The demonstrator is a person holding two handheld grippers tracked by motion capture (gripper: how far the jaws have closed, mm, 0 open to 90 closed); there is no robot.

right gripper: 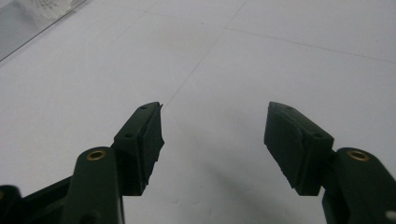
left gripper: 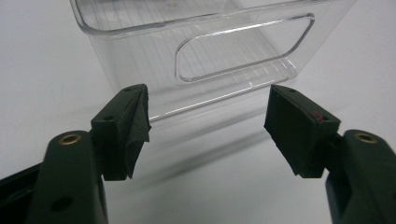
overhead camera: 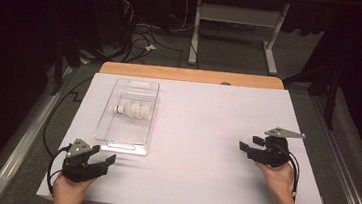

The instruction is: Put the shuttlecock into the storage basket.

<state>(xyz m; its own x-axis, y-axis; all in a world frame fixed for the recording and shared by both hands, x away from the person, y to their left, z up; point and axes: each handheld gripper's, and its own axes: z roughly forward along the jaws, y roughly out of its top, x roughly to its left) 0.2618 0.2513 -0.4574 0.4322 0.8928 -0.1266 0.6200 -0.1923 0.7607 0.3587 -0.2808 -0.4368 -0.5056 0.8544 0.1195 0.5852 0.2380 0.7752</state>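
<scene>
Both hand-held grippers, left [overhead camera: 105,159] and right [overhead camera: 248,143], gape empty; clear bin [overhead camera: 115,141] holding shuttlecock [overhead camera: 132,111] shows no legible writing.

I see a white table top [overhead camera: 204,149] lit brightly from above, while the room around it falls into near darkness. A strip of bare wood [overhead camera: 191,75] runs along its far edge. Beyond that I make out a grey floor [overhead camera: 233,57] with a tangle of black cables [overhead camera: 139,40] on it, and the white legs of another table [overhead camera: 272,50] standing farther back. Metal rails [overhead camera: 25,137] flank the table on both sides.
</scene>
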